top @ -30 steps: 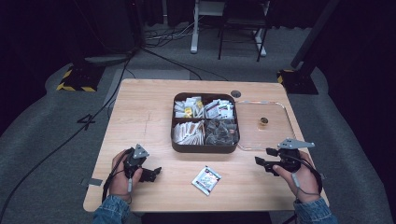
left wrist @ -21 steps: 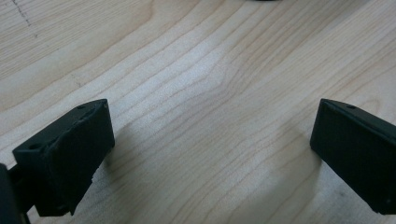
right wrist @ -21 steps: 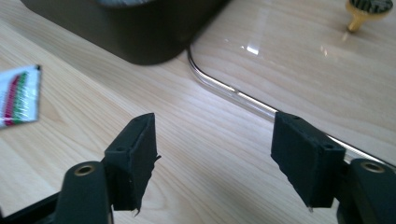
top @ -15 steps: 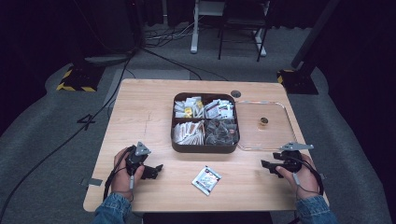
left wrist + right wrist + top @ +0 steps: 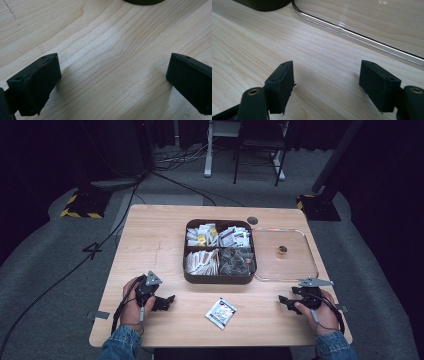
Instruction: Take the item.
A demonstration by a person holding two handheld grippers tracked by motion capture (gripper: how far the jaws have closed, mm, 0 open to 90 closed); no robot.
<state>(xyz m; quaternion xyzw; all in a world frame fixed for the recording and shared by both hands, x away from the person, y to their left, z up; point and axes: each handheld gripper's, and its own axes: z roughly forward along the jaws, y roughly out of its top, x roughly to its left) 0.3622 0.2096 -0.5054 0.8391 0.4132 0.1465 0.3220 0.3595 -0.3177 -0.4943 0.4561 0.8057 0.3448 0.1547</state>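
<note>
Going from left to right across the high view, we count two grippers, one loose packet, one divided box and one clear lid on the table (image 5: 150,240). At the left edge our left gripper (image 5: 167,301) rests low over the wood, released, its jaws wide apart with nothing between them. The left gripper view brings out the bare wood grain between the two black jaws and a dark curved edge of the box (image 5: 143,2) at the top. Next comes the single white packet (image 5: 220,312), lying flat on the table near the front edge, between the two grippers and apart from both. Behind it stands the dark box (image 5: 220,279) with four compartments, all holding packets. Just to its right lies the clear lid (image 5: 285,252), touching or nearly touching the box, with one small brass knob (image 5: 282,250). Last comes our right gripper (image 5: 286,302), also released; its jaws have just been opening, with nothing between them. The right gripper view shows the lid's shiny rim (image 5: 362,35) close ahead.
</note>
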